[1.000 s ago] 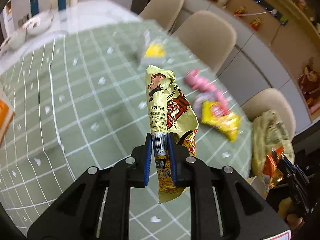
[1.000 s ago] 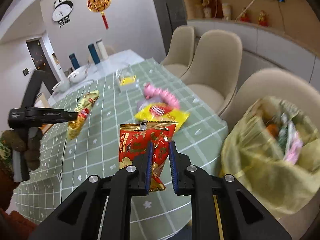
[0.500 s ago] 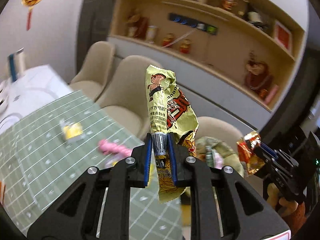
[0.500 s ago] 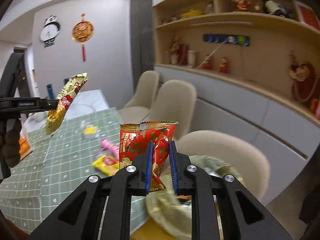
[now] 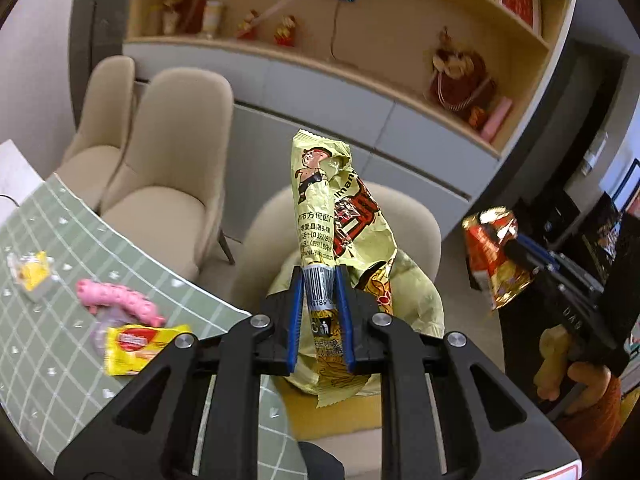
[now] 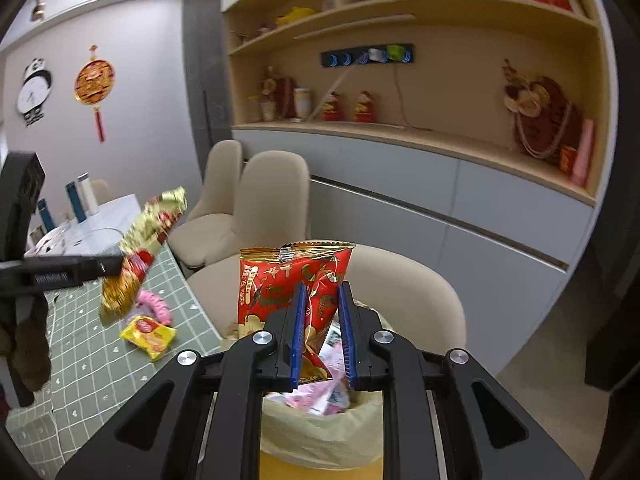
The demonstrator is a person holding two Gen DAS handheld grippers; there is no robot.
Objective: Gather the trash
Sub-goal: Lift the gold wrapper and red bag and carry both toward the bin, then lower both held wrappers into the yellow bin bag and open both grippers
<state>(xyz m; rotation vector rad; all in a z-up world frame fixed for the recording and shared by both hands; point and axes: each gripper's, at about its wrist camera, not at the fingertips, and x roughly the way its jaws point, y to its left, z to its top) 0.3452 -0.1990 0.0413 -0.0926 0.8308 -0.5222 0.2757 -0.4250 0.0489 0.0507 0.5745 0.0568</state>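
Note:
My left gripper (image 5: 319, 280) is shut on a crumpled yellow-green snack wrapper (image 5: 340, 216), held up over the yellowish trash bag (image 5: 416, 300) on a beige chair. My right gripper (image 6: 321, 300) is shut on a red and gold snack packet (image 6: 280, 276), right above the same trash bag (image 6: 320, 428), whose mouth shows pink and white wrappers. In the left wrist view the red packet (image 5: 496, 256) hangs at the right in the other gripper. The yellow-green wrapper (image 6: 140, 252) shows at the left of the right wrist view.
On the green checked tablecloth (image 5: 48, 344) lie a yellow packet (image 5: 136, 344), a pink wrapper (image 5: 120, 296) and a small clear packet with yellow inside (image 5: 30, 272). Beige chairs (image 5: 160, 184) line the table's far side. A shelf wall with figurines (image 6: 360, 108) stands behind.
Both grippers have swung away from the table and risen, carrying their wrappers to the trash bag on the chair. The right gripper now sits straight above the bag's mouth.

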